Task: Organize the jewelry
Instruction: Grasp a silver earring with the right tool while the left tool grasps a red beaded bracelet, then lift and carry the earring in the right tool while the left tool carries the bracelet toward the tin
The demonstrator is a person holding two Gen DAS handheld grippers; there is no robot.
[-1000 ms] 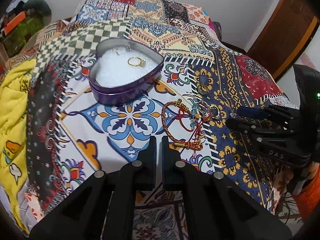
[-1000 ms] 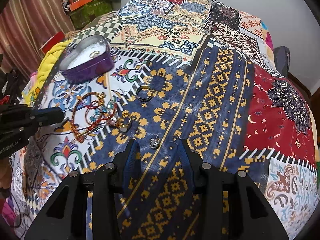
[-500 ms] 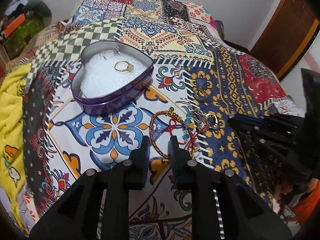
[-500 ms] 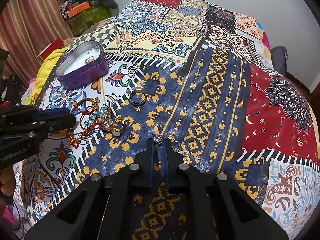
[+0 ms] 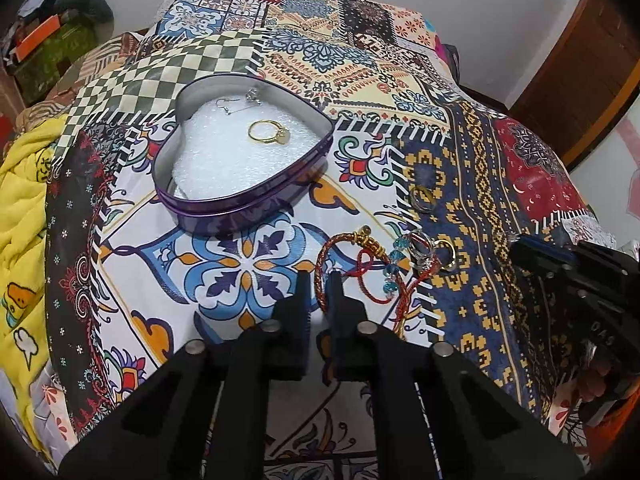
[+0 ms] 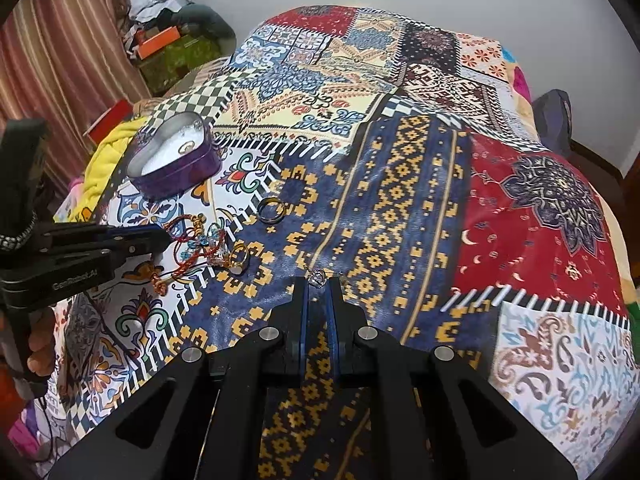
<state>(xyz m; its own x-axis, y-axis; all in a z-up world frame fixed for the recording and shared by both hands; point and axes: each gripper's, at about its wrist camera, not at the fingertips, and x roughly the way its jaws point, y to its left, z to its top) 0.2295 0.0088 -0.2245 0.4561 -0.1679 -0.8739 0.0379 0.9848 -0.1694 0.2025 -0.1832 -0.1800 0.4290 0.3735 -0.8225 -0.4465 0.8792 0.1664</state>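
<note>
A purple heart-shaped tin (image 5: pixel 224 216) lined with white foam holds a gold ring (image 5: pixel 267 132) and a silver earring (image 5: pixel 240 103). Below it lies a red braided bracelet (image 5: pixel 352 242), tangled with blue beads (image 5: pixel 394 262) and rings. My left gripper (image 5: pixel 319 285) has its fingers closed around the bracelet's left cord. In the right wrist view, my right gripper (image 6: pixel 318 286) is shut on a small silver earring (image 6: pixel 318 277) at its tips, over the blue and yellow patch. The tin (image 6: pixel 176 176) sits far left there.
A dark ring (image 6: pixel 272 210) and a gold ring (image 6: pixel 238 258) lie loose on the patchwork bedspread (image 6: pixel 400 208). A yellow blanket (image 5: pixel 20 208) hangs at the left edge. Clutter and a curtain stand at the far left; a wooden door (image 5: pixel 580 60) is at the right.
The left gripper opened slightly, moved onto the red bracelet and narrowed on its cord. The right gripper went from open around the earring to shut on it.
</note>
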